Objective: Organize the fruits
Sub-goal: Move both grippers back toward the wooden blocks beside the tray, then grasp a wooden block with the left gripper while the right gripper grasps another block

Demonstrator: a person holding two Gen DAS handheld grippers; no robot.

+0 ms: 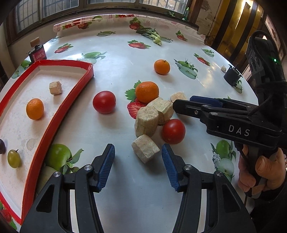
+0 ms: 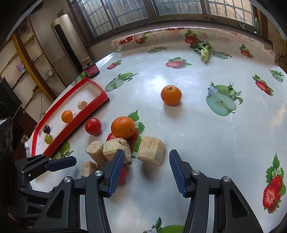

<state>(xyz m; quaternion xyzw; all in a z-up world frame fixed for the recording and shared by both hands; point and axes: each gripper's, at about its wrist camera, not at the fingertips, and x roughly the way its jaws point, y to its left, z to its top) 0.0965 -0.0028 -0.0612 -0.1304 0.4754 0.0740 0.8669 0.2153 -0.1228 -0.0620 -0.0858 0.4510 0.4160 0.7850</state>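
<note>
Fruit, loose: two tangerines, one (image 2: pixel 122 127) touching the cut pale chunks (image 1: pixel 146 121), one (image 2: pixel 171 95) lying well apart; two tomatoes, one (image 1: pixel 104 102) sitting near the tray, one (image 1: pixel 173 131) resting against the chunks. Fruit, trayed: a tangerine (image 1: pixel 35 108), a green grape (image 1: pixel 13 158), a dark grape (image 2: pixel 46 129) and a chunk are lying in the red-rimmed tray (image 1: pixel 59 114). Left tongs (image 1: pixel 138 159) (released) are hovering around a chunk; right tongs (image 2: pixel 147 167) are standing apart, gripping nothing. All sitting on the fruit-print bench (image 1: pixel 125 59).

Daylight from the barred windows (image 2: pixel 136 10) facing you throws white glare across the glossy fruit-print tablecloth (image 2: pixel 193 125); both fisheye views stay sharp, bending and darkening at corners.
</note>
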